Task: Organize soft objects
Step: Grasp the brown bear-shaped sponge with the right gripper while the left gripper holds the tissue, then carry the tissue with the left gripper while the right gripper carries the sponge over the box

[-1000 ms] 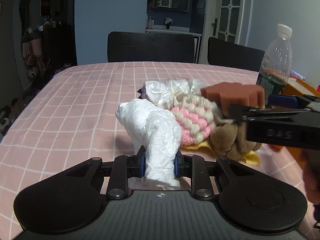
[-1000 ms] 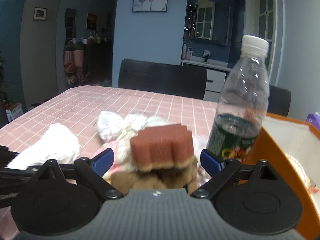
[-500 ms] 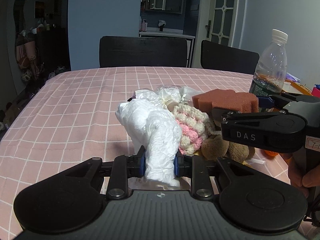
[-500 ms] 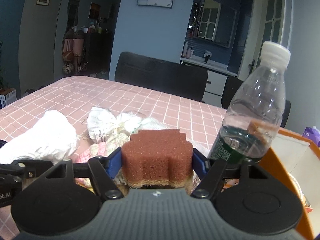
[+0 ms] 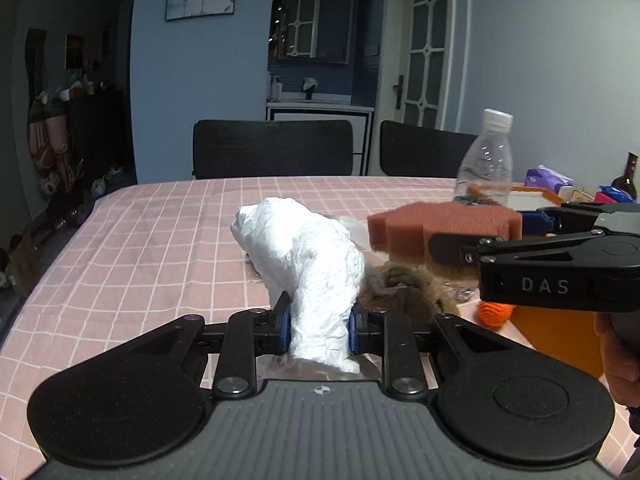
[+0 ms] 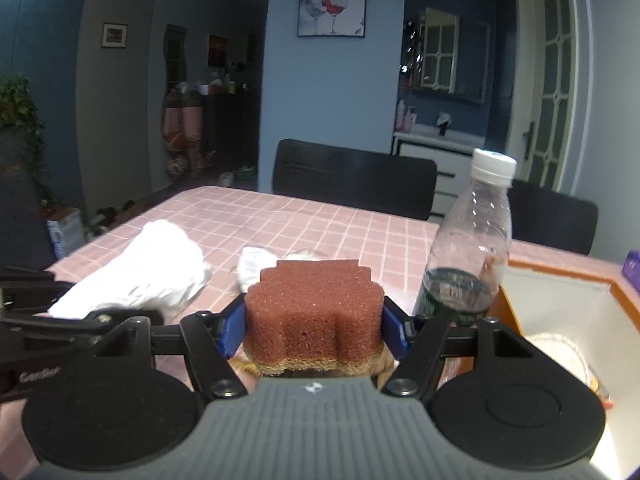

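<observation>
Left claw (image 5: 319,322) clamped on white plastic bag (image 5: 308,264). Right claw (image 6: 314,326) just closed, clamped on brown sponge (image 6: 314,310). Bottle (image 6: 470,252) at 2 o'clock.

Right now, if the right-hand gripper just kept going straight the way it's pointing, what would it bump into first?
Probably the pink checked tablecloth just past the crinkled clear bag. The right gripper, its jaws clamped on the brown sponge, angles downward; depth is hard to judge.

A clear plastic bottle (image 6: 468,248) with a white cap is standing upright on the pink checked tablecloth (image 6: 320,224) covering the surface, just beside an orange box (image 6: 560,292). Two black chairs (image 5: 272,148) are sitting behind.
</observation>
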### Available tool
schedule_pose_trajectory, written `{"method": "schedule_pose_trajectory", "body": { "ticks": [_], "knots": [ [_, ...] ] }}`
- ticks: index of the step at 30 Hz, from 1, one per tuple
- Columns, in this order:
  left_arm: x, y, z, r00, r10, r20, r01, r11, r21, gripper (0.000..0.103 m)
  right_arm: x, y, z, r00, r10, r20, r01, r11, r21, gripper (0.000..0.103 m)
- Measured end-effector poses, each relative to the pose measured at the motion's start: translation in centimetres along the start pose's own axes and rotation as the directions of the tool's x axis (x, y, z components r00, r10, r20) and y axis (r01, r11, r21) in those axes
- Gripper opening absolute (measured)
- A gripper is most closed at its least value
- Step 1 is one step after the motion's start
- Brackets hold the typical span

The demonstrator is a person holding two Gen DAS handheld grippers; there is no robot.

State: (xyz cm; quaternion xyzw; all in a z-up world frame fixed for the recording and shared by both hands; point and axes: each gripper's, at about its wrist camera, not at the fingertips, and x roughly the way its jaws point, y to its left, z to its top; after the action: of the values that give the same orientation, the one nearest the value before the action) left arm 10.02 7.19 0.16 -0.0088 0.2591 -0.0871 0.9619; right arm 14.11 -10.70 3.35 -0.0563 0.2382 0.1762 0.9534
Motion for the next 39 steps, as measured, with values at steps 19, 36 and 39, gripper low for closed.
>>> {"method": "schedule_pose_trajectory", "body": {
  "ticks": [19,36,39],
  "knots": [
    [-6.5,-7.0,1.7,0.976,-0.207,0.072,0.195,0.970,0.142,0.029,-13.5,-7.3,-1.4,0.999,0.015,-0.033,-0.012,0.997,0.079,0.066],
    [-3.3,-21.0,6.6,0.886,-0.445,-0.131,0.449,0.751,0.485,0.028,-14.5,-18.8,-0.5,0.954,-0.141,-0.264,0.148,0.989,0.007,0.067],
    [-1.4,-23.4,7.4,0.863,-0.460,-0.209,0.497,0.701,0.512,0.029,-13.0,-19.9,-0.6,0.933,-0.139,-0.333,0.137,0.990,-0.029,0.067]
  ]
}}
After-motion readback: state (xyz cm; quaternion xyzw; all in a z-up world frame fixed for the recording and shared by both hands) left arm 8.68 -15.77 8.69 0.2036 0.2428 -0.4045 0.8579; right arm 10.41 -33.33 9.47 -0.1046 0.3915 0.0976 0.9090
